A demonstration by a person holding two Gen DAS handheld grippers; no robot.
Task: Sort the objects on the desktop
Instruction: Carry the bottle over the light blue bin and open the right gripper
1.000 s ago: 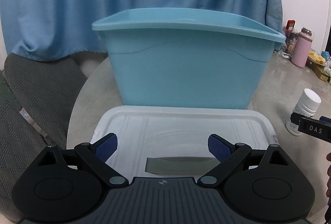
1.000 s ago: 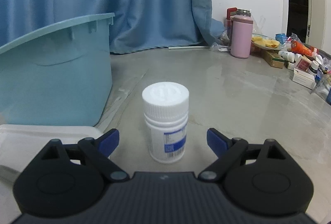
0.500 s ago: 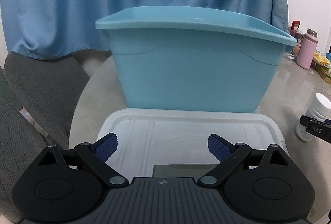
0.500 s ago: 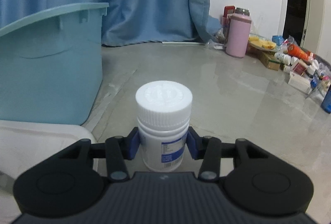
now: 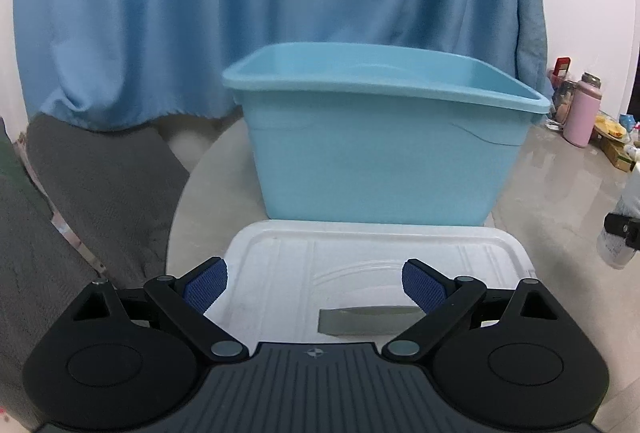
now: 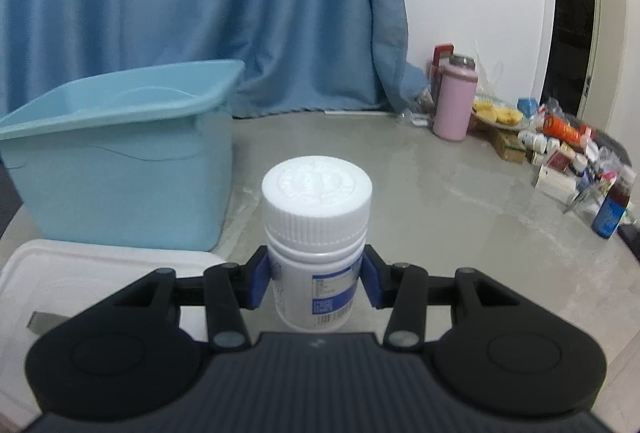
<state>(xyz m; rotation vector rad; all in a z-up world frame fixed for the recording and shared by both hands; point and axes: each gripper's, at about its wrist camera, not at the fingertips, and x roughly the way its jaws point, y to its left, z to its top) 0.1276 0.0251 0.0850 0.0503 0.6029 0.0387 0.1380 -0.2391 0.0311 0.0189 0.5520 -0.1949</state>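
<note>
The white bottle point(image 6: 317, 245) is clamped upright between the blue pads point(image 6: 258, 283) of the right gripper point(image 6: 316, 283), to the right of the blue tub point(image 6: 120, 169). The white lid point(image 5: 376, 265) lies flat against the near wall of the tub. The left gripper point(image 5: 316, 283) is held above the lid with its jaws spread wide, nothing between them. A pink flask point(image 6: 456, 97) stands far right of the tub.

The bottle point(image 6: 316, 241) is white with a blue-banded label; the bin point(image 6: 120, 169) at ten o'clock is light blue. The lid point(image 5: 372, 257) is white, the flask point(image 6: 456, 97) pink, the curtain point(image 6: 200, 5) blue.
</note>
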